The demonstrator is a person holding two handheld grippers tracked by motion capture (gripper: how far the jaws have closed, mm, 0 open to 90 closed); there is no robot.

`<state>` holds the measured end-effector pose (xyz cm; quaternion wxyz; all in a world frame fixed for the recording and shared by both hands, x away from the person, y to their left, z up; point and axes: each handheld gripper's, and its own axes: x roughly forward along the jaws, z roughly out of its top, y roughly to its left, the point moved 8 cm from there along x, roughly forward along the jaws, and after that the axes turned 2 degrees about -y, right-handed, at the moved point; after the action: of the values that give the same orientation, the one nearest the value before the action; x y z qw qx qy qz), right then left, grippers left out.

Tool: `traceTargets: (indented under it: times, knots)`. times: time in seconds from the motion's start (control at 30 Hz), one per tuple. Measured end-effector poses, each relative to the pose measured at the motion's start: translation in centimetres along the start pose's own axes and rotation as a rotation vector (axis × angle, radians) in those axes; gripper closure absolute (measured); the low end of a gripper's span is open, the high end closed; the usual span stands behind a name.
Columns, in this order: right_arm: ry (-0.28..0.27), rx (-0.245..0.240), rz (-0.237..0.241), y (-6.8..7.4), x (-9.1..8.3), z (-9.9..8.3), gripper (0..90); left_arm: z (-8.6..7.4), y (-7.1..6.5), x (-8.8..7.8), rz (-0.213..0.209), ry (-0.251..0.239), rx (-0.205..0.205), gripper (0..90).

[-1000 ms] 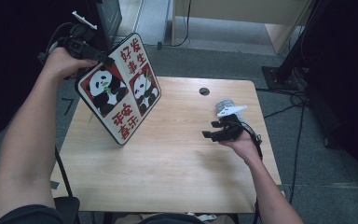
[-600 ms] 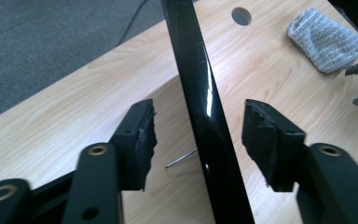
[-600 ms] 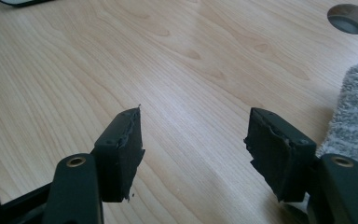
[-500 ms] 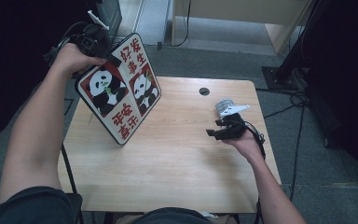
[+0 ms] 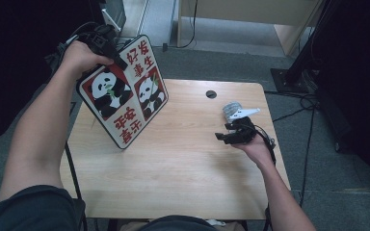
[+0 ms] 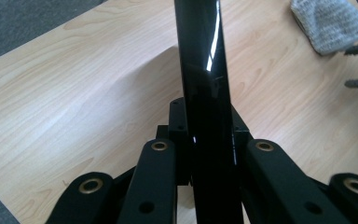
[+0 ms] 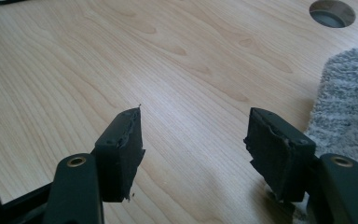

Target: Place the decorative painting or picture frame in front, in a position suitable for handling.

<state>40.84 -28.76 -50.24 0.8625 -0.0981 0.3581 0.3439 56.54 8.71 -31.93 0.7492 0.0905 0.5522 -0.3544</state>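
A panda sign board (image 5: 125,96), white and red with two pandas and red characters, stands tilted on one lower corner at the table's left. My left gripper (image 5: 118,57) sits at its upper edge. Its jaws have just been closing, and the board's glossy black edge (image 6: 205,70) now runs between them at the left gripper (image 6: 209,154), gripped. My right gripper (image 5: 224,138) hovers low over the right side of the table, and the right gripper (image 7: 193,140) is open with only bare wood between its pads. A grey fluffy cloth (image 5: 231,109) lies just beyond it.
The light wooden table (image 5: 183,168) has a round cable hole (image 5: 211,94) near its far edge. The grey cloth (image 7: 349,102) lies to the right of the right jaw. Grey floor, cables and dark stands surround the table.
The left hand has shifted right along the board's top edge, and its gripper now clamps that edge. The board stays tilted in place. The right hand has hardly moved.
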Motion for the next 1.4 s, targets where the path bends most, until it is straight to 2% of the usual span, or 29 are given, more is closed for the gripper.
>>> traceTargets:
  times: [0.07, 0.13, 0.2, 0.23, 0.33, 0.4, 0.5, 0.57, 0.63, 0.8, 1.07, 1.27, 1.4]
  knots:
    - [-0.005, 0.010, -0.003, -0.2, -0.2, 0.0, 37.0, 0.2, -0.8, -0.2, 0.009, 0.012, 0.032, 80.9]
    - [-0.019, 0.027, -0.006, -0.4, -0.3, 0.0, 37.3, 0.3, -1.7, -0.8, 0.036, 0.006, 0.100, 80.9]
    - [-0.029, 0.043, -0.007, -0.6, -0.5, 0.1, 37.5, 0.4, -2.3, -1.5, 0.050, -0.015, 0.119, 80.4]
    - [-0.036, 0.050, -0.008, -0.7, -0.6, 0.1, 38.1, 0.4, -2.5, -1.8, 0.049, -0.023, 0.111, 80.4]
    - [-0.042, 0.054, -0.010, -0.8, -0.7, 0.0, 38.4, 0.4, -3.5, -3.2, 0.029, -0.062, 0.088, 80.7]
    - [-0.045, 0.067, -0.023, -1.1, -1.0, -0.2, 38.2, 0.1, -4.8, -4.0, 0.015, -0.069, 0.097, 80.8]
    - [-0.058, 0.089, -0.042, -1.6, -1.4, -0.3, 38.0, -0.3, -7.2, -4.7, -0.008, -0.084, 0.153, 80.7]
    - [-0.069, 0.108, -0.052, -2.1, -1.7, -0.4, 38.0, -0.4, -8.3, -4.8, -0.014, -0.089, 0.167, 80.8]
    - [-0.077, 0.119, -0.063, -2.4, -2.0, -0.4, 38.0, -0.7, -9.9, -4.5, -0.022, -0.070, 0.193, 80.8]
    - [-0.100, 0.142, -0.074, -2.8, -2.5, -0.5, 38.6, -1.5, -12.4, -3.0, -0.049, -0.035, 0.237, 80.8]
    - [-0.085, 0.150, -0.079, -3.2, -2.1, -0.9, 37.7, -2.1, -15.7, -0.6, -0.135, -0.007, 0.270, 80.8]
    - [-0.090, 0.161, -0.089, -3.5, -2.3, -0.9, 37.7, -2.3, -18.3, 0.4, -0.139, 0.015, 0.341, 80.6]
    - [-0.087, 0.151, -0.093, -3.5, -2.2, -1.0, 37.7, -2.6, -19.5, 1.0, -0.159, 0.025, 0.357, 80.7]
